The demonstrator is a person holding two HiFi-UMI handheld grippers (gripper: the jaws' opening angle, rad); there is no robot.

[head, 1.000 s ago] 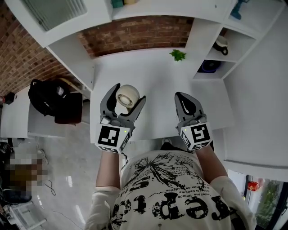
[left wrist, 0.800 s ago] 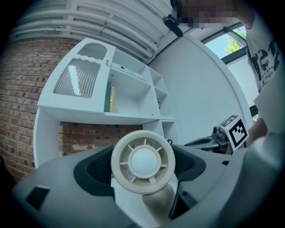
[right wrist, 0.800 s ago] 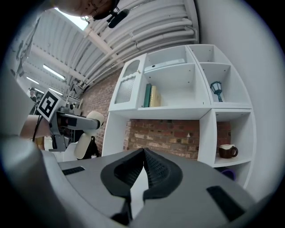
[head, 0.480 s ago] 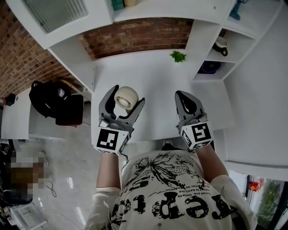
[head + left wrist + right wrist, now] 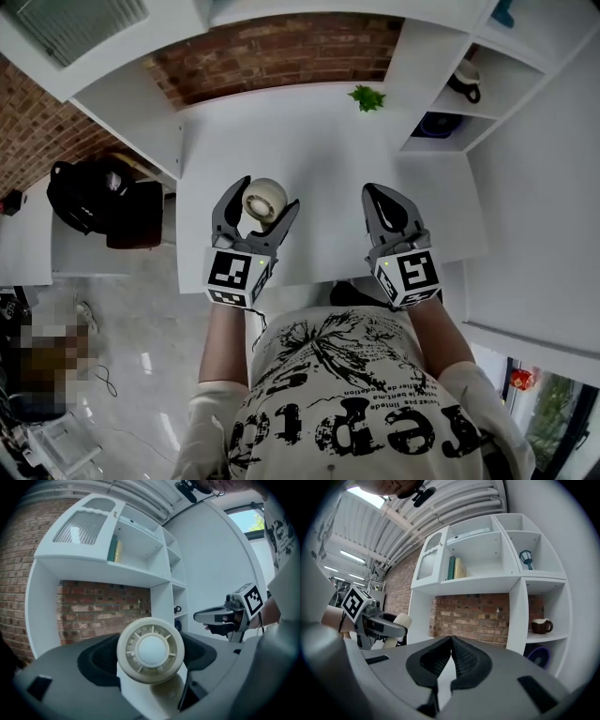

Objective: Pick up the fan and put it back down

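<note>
Fan [image 5: 150, 649] is seen near-left on the table [image 5: 328, 159], its head taken between the wide-set jaws of the left gripper [image 5: 262, 195]. Face is turned near, body upright over the base. Lift-or-set-down stage is judged; clearance cannot be told. A steady vertical move is needed next. Right gripper [image 5: 377, 192] is held closed and empty.

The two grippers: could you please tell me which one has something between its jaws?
The left gripper: its jaws grip the cream fan, while the right gripper has its jaws together on nothing.
</note>
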